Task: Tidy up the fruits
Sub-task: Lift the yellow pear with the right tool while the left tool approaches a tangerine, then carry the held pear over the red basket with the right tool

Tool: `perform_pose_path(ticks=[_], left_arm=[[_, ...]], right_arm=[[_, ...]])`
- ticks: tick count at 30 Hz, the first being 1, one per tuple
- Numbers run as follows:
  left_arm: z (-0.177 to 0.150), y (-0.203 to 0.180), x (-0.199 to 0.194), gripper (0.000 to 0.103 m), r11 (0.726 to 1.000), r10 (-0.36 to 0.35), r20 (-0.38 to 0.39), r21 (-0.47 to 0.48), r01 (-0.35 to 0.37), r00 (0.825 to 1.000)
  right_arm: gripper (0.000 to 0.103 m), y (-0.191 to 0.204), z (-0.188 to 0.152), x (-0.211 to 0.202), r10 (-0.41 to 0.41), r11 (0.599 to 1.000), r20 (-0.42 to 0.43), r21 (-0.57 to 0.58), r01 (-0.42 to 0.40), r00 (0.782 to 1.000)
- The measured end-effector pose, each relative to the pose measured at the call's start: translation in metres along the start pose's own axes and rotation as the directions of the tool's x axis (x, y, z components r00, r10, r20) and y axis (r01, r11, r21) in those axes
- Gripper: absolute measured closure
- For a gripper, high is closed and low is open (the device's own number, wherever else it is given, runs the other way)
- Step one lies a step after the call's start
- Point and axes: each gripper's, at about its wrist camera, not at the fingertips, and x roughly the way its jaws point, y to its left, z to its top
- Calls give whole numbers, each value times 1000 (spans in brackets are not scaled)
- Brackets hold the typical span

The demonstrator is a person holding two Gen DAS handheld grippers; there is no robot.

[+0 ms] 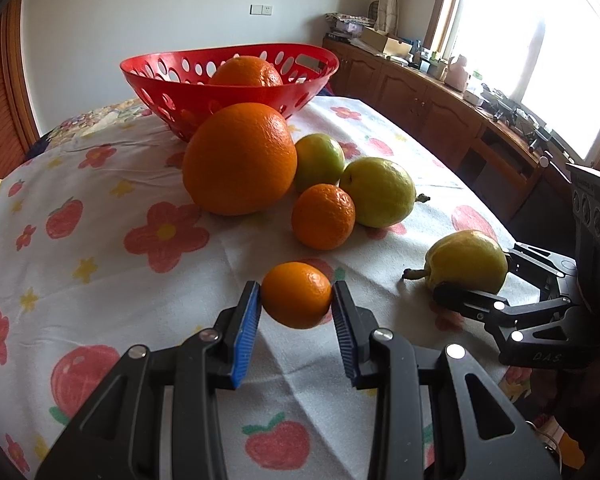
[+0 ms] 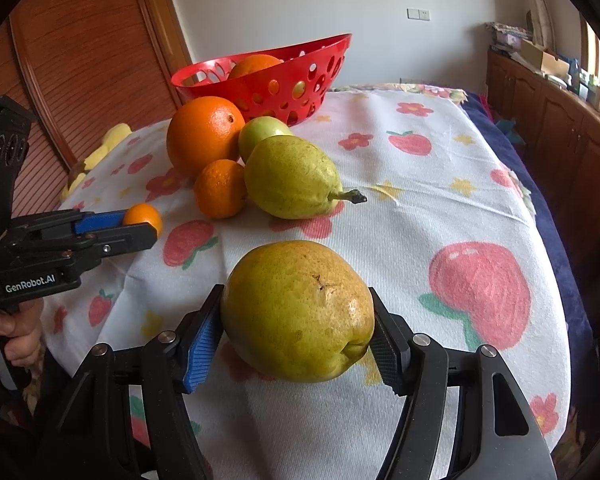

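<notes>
Mandarin (image 1: pixel 296 295) pinched in left claw (image 1: pixel 296 308) | right claw (image 2: pixel 298 332) clamps pear (image 2: pixel 298 312) | fruit cluster (image 1: pixel 284 172) fronts basket (image 1: pixel 188 92)

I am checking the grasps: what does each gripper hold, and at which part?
Left gripper clamps the small orange at its two sides. Right gripper clamps the pear across its wide body.

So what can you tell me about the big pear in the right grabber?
The pear is plump, yellow-green and speckled with brown dots. It lies on its side with its dimpled bottom end toward the camera, on the fruit-print tablecloth. The right gripper has closed on it, pads touching both sides. Its stem points away.
</notes>
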Motion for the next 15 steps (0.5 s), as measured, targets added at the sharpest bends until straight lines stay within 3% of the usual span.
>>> perform_pose_path(ticks=[7, 15], left_arm=[[6, 2, -13, 69, 1000, -6, 35, -4, 6, 999], [20, 5, -31, 69, 1000, -10, 83, 4, 9, 996]], right_arm=[[36, 1, 9, -7, -2, 1000, 16, -14, 2, 1000], [36, 0, 47, -29, -5, 999, 96, -41, 9, 995]])
